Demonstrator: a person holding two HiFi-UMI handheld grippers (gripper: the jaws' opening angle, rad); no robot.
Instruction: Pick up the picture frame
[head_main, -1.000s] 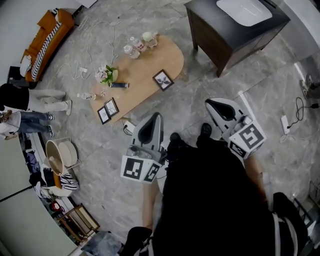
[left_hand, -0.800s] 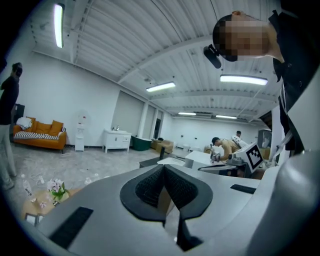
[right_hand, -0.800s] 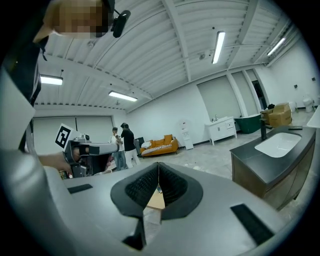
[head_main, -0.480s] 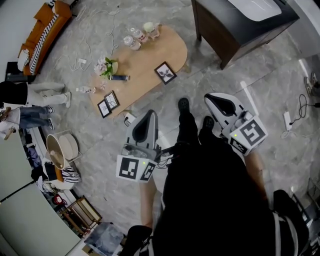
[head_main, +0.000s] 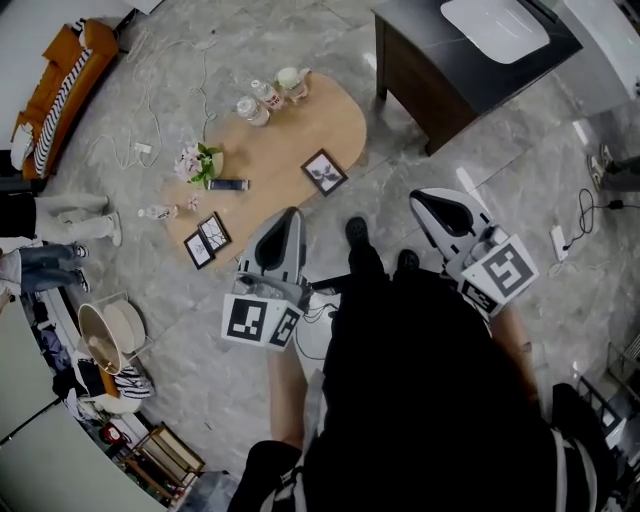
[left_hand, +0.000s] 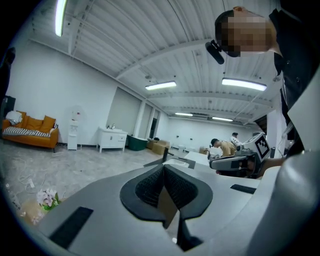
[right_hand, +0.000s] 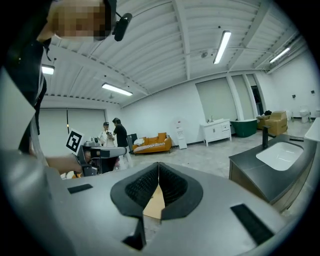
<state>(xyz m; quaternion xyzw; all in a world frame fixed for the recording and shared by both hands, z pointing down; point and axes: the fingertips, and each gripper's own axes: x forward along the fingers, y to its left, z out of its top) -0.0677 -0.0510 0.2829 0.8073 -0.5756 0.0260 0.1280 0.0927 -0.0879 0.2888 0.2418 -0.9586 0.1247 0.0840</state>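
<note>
Your left claw (left_hand: 163, 169) is pressed together with nothing in it. Your right claw (right_hand: 158, 167) is pressed together and empty too. The picture frame (head_main: 325, 171) lies on the wooden counter (head_main: 285, 135), apart from both claws.

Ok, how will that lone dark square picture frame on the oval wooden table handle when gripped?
The dark square picture frame looks thin and flat-sided: probably stiff and light. Its pale picture face may be glazed, so perhaps slippery and fragile.
</note>
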